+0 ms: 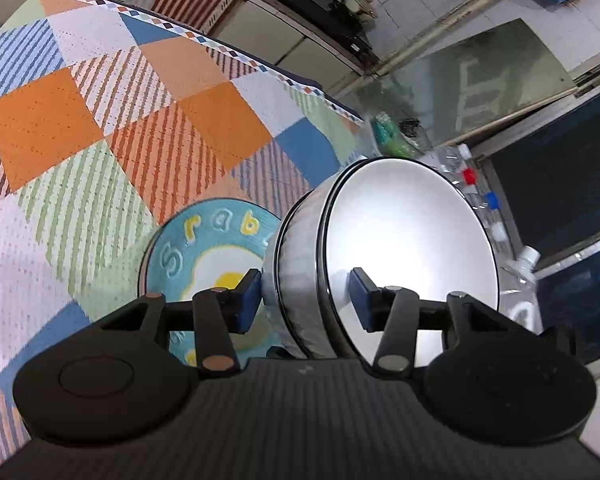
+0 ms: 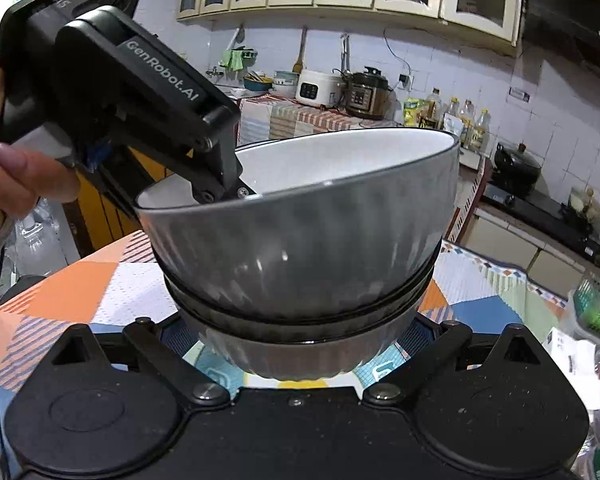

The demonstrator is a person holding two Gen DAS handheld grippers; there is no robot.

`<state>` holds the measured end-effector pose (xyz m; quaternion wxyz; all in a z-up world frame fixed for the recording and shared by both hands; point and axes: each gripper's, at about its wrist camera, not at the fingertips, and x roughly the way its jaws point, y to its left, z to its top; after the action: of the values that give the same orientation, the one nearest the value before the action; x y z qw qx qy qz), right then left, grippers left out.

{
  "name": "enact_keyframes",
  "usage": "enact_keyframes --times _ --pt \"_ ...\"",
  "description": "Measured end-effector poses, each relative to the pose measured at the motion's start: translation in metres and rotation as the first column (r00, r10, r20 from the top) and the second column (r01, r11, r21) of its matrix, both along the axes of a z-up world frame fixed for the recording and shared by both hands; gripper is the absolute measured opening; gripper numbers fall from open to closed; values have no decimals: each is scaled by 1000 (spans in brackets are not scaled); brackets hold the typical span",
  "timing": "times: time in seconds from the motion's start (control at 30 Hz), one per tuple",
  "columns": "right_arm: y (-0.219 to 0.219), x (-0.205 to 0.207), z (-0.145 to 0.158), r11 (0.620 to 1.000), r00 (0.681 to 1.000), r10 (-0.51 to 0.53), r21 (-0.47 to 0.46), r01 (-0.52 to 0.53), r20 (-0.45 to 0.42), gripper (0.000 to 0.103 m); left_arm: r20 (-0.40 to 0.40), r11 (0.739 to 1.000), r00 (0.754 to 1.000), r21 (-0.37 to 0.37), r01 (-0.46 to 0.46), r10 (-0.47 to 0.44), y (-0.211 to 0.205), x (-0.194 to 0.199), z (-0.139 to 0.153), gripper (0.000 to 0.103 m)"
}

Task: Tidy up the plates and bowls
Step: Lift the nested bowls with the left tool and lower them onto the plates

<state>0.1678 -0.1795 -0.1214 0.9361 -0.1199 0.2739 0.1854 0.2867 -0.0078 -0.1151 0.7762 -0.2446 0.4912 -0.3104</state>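
Note:
Two grey ribbed bowls with white insides sit nested, the upper bowl (image 2: 300, 240) in the lower bowl (image 2: 300, 350). They rest on a blue plate with an egg picture (image 1: 204, 248). My left gripper (image 1: 304, 300) straddles the rim of the upper bowl (image 1: 412, 256), one pad inside and one outside, with a gap around the wall. In the right wrist view the left gripper (image 2: 224, 188) reaches into the bowl from the upper left. My right gripper is spread wide around the lower bowl, fingertips hidden behind it.
The table carries a patchwork cloth (image 1: 100, 120) of orange, blue and green squares. Plastic bottles with coloured caps (image 1: 480, 192) stand beyond its edge. A green basket (image 2: 596, 308) and bottles are at the right. A kitchen counter with cookers (image 2: 340, 88) is behind.

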Motion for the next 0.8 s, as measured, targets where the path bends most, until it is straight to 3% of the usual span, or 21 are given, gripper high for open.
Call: enact_keyframes --times 0.1,0.4,0.8 --pt "-4 6 -16 999 999 -32 28 32 -15 100 20 1000 1000 23 14 -15 -8 12 -15 46" --pt "-8 16 -62 993 993 -104 50 107 -56 100 -64 999 998 44 -5 7 -20 28 -70 46" --pt "-6 32 -89 992 988 -119 36 123 -101 100 -88 997 996 79 -15 22 -24 29 -96 46"
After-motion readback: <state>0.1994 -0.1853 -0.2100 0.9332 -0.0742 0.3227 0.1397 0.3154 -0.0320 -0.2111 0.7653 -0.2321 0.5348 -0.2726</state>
